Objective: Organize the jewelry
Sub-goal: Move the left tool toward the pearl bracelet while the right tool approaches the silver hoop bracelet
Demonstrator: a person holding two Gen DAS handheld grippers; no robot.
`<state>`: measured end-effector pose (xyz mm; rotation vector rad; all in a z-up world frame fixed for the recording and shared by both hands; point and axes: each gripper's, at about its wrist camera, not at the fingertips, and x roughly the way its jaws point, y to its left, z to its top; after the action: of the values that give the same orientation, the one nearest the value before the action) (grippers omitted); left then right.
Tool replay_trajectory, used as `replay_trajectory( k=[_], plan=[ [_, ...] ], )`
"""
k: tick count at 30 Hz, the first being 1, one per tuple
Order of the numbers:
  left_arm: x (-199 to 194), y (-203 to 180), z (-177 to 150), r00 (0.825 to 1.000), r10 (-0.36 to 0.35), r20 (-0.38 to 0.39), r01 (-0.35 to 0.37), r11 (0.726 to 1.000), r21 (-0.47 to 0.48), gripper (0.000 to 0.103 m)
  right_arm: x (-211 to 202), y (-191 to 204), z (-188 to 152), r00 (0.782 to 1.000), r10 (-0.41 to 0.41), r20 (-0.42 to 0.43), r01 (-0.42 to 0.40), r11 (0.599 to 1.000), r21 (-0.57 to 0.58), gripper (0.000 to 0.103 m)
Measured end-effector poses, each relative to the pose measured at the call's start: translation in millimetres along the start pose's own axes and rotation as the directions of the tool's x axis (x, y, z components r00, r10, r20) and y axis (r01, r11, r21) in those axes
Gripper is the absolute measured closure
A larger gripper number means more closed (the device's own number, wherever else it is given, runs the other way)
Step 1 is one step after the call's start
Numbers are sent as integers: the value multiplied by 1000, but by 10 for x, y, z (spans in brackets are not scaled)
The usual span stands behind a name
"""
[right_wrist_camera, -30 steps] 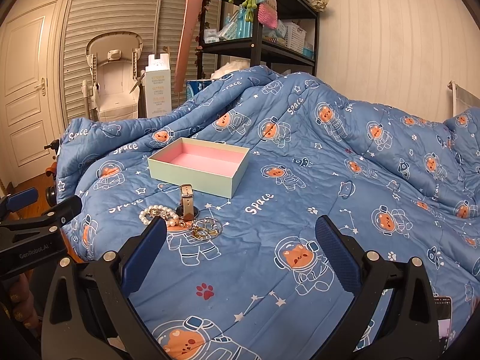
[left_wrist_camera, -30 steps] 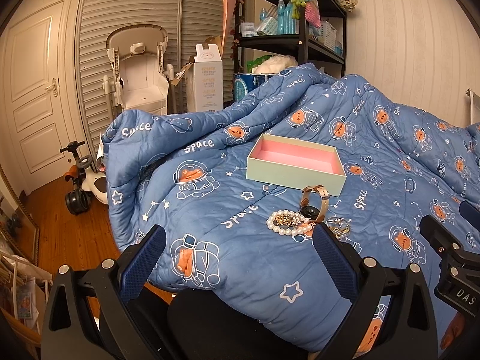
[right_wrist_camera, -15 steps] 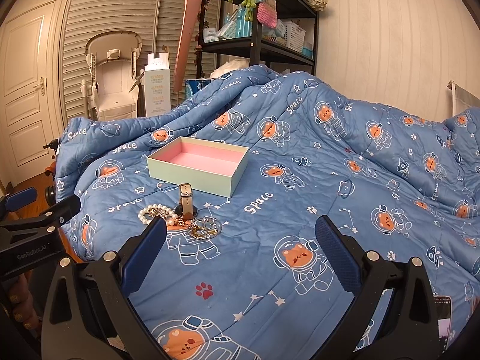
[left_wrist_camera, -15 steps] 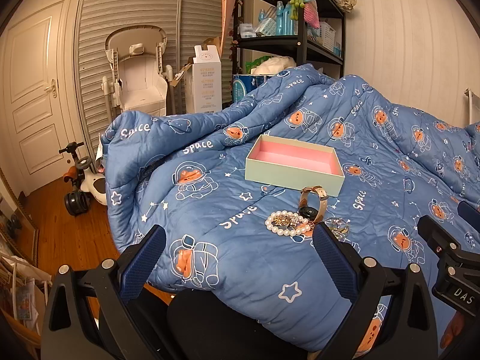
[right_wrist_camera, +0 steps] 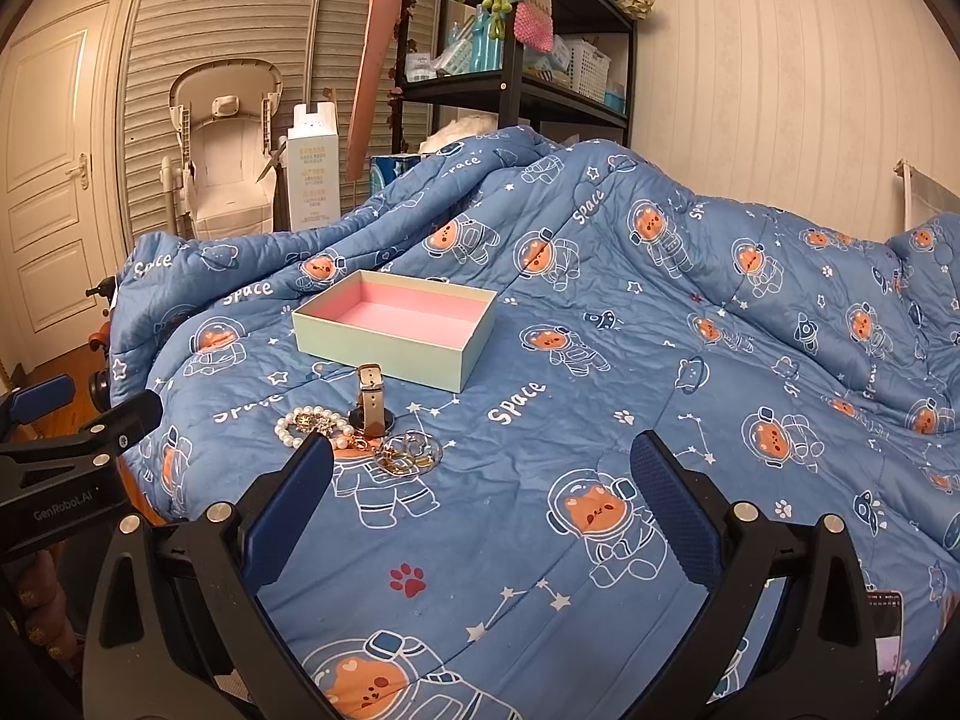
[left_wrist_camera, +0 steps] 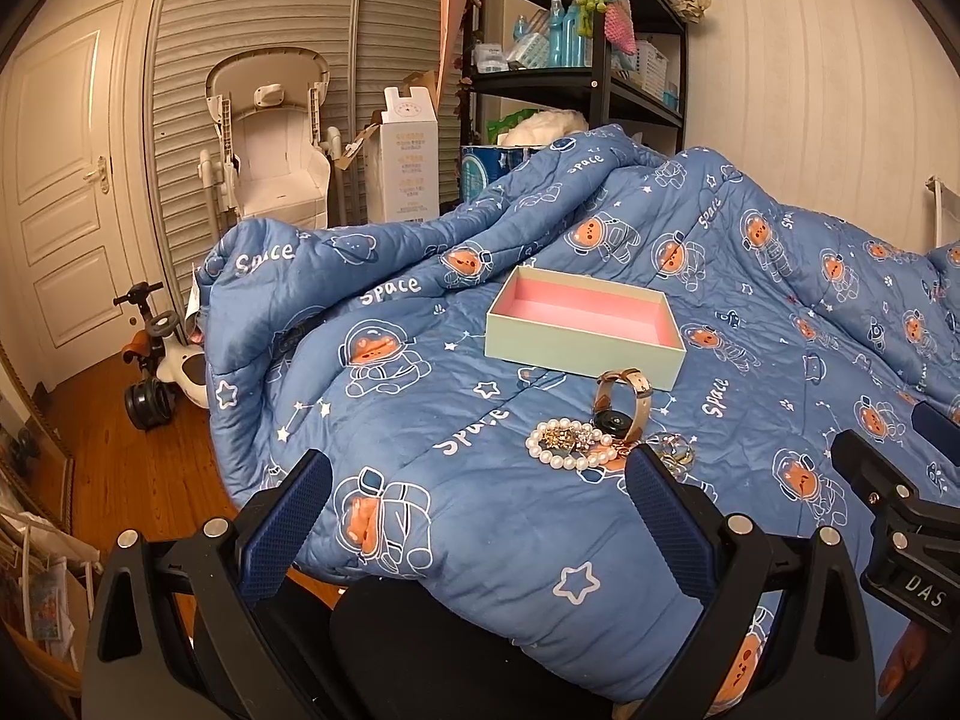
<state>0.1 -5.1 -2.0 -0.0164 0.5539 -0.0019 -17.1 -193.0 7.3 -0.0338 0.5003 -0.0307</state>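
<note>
On the bed, a blue quilt point(left_wrist_camera: 420, 468) with astronaut bears is carrying an open box point(left_wrist_camera: 585, 327) with a pink inside. Just in front of the box, the jewelry is lying in a small group: a watch point(left_wrist_camera: 621, 405) standing on its edge, a pearl bracelet point(left_wrist_camera: 561, 447) beside it, and some gold pieces point(right_wrist_camera: 408, 450) touching them. The left gripper point(left_wrist_camera: 474, 516) is hovering with its fingers wide apart and holding nothing. The right gripper point(right_wrist_camera: 480, 495) is also staying wide and empty above the quilt.
</note>
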Motion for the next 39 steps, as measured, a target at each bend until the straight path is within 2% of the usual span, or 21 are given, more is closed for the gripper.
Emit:
replay_trajectory(
  k=[5,10,15,20,24,31,35,39],
  plan=[
    [34,-17,-5,1000,-25,-8,25,1000,9,7,35,-13,-11,1000,16,-20,-16,1000,8,5],
    [101,-41,-7,997,-62,-35,63,998,19,7,164,-42,-12,993,90,-79,-87,995,40,5],
    [177,-41,-29,987,-149,-63,150,989,4,7,297,-39,-38,979,149,-136,-141,988,60,5],
    [314,-38,-44,983,-146,-115,146,989,-3,7,481,-18,-46,960,189,-207,-178,982,71,5],
    [416,26,-29,972,-195,-132,192,981,-33,7,623,4,-37,944,204,-261,-197,979,54,5],
    [661,33,-84,958,-191,-215,198,980,14,7,847,43,36,922,246,-299,-250,968,23,5],
    [781,34,-130,951,-188,-245,207,977,53,7,1048,8,70,892,295,-343,-293,954,59,5],
    [897,33,-160,942,-195,-272,222,972,74,7,1242,-2,82,872,317,-373,-317,946,61,7]
  ],
)
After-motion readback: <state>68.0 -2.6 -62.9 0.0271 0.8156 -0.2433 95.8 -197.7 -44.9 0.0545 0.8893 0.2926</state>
